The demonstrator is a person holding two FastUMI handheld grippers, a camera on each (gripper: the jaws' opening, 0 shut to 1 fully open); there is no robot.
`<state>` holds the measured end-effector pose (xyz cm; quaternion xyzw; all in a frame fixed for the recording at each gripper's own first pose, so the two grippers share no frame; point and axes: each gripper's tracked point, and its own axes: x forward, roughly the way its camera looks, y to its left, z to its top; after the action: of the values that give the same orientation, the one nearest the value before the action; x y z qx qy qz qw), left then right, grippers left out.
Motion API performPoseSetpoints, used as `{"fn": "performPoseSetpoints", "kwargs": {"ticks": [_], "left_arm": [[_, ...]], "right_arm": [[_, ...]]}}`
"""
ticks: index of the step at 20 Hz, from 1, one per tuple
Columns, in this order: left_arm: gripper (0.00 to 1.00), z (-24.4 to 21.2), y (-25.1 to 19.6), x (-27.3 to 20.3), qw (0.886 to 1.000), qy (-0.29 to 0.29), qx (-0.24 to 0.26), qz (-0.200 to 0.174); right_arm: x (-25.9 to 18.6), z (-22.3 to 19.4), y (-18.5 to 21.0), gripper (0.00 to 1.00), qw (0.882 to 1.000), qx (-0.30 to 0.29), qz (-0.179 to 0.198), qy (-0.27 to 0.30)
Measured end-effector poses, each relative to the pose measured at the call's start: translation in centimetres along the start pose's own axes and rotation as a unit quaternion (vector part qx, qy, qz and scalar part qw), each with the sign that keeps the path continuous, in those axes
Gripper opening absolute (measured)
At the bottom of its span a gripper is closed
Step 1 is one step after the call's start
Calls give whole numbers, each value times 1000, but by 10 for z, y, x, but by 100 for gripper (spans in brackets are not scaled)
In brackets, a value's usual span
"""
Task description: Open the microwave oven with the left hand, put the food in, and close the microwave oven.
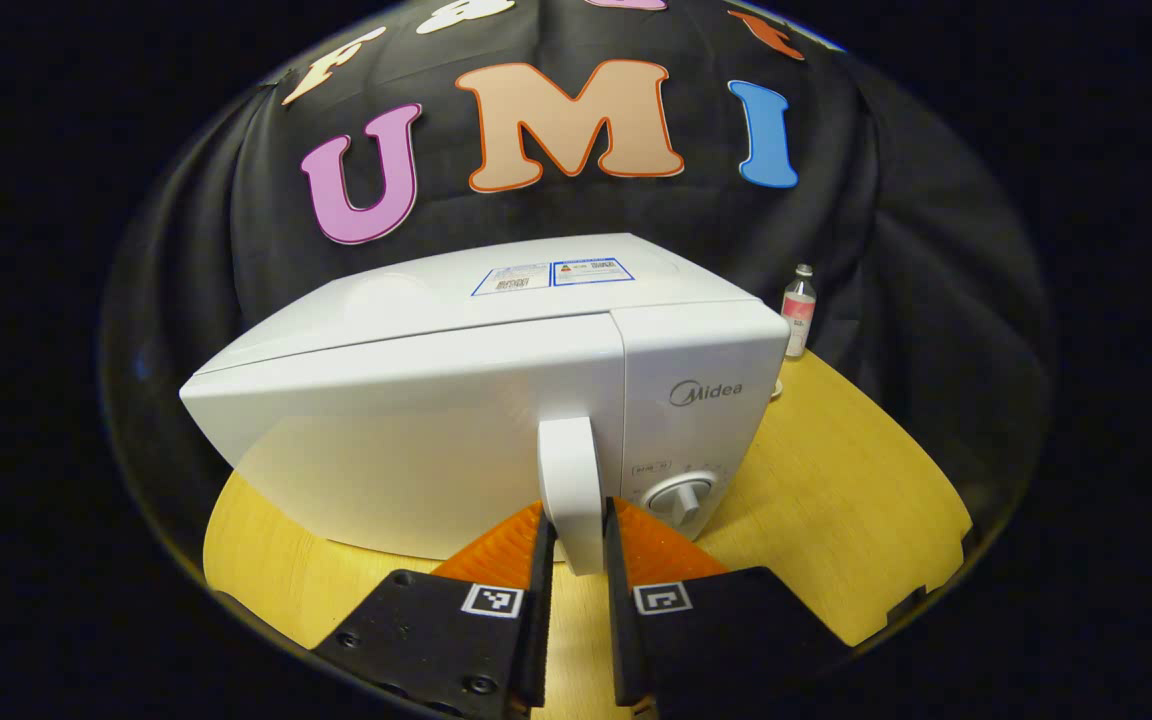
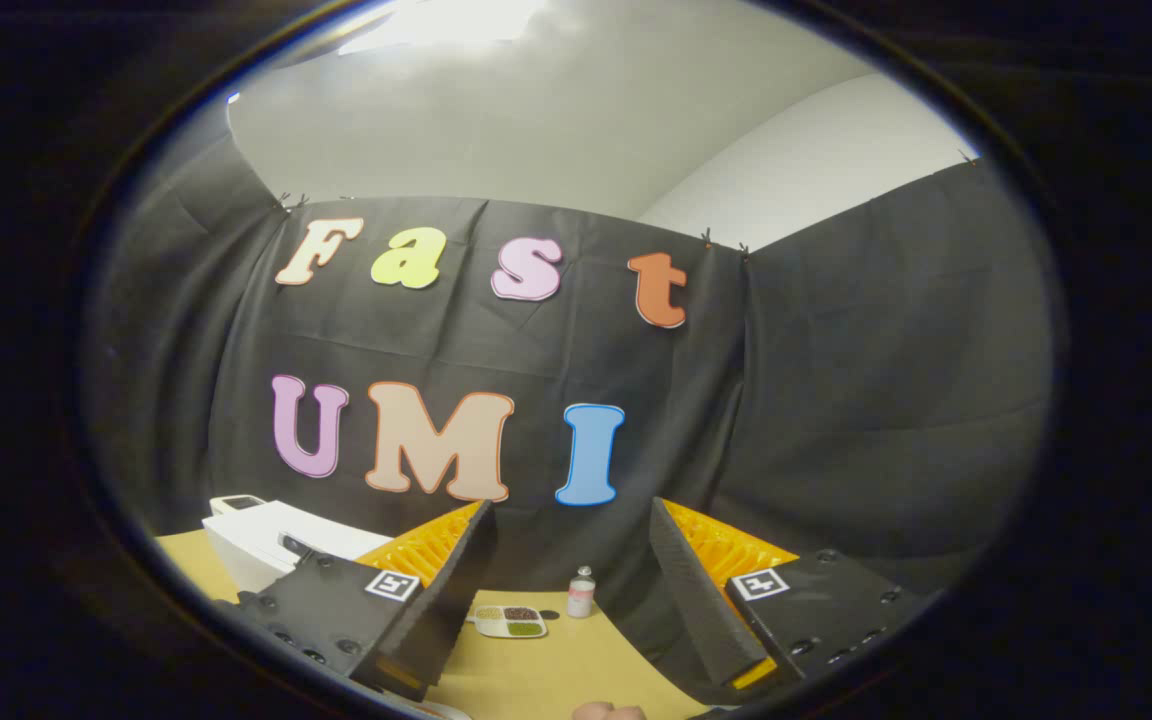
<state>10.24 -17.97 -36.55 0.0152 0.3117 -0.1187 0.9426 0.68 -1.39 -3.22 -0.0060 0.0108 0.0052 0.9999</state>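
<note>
Microwave oven [image 1: 496, 400] white, standing on the yellow wooden surface [image 1: 836, 480], door shut flush with the body. Door handle [image 1: 571, 490] a vertical white bar, long axis running 12 to 6 o'clock, set at the door's right edge just beside the control panel and its round dial [image 1: 681, 495]. Hinge side judged to lie at 9 o'clock, so the coming pull judged to sweep the handle toward the camera and round to the left.

Left tongs [image 1: 576, 555] directly at the handle's lower part, one finger at each side of the bar, pads appearing pressed against it; handle pinched across its narrow width, at right angles to its long axis. Left tongs level, pointing straight at the oven front, fingers side by side at 6 o'clock in the left gripper view.

Food tray [image 2: 509, 621], a small compartmented dish, lying on the surface at about 6 o'clock in the right gripper view, well apart from the right tongs [image 2: 571, 585] and beyond them. Small bottle [image 2: 581, 592] just beside the dish, toward 3 o'clock. Right tongs spread wide, holding nothing, raised above the surface and tilted upward toward the booth wall. Oven corner at 8 o'clock in that view.

Left tongs clearly nearer the handle; right tongs nearer the food.
</note>
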Motion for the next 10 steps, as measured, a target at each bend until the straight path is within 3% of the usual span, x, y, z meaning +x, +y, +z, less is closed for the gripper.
{"fn": "performPoseSetpoints", "kwargs": {"ticks": [10], "left_arm": [[10,-3,-1,-4,999,-12,5,-30]], "right_arm": [[-4,0,15,96,1000,13,19,5]]}}
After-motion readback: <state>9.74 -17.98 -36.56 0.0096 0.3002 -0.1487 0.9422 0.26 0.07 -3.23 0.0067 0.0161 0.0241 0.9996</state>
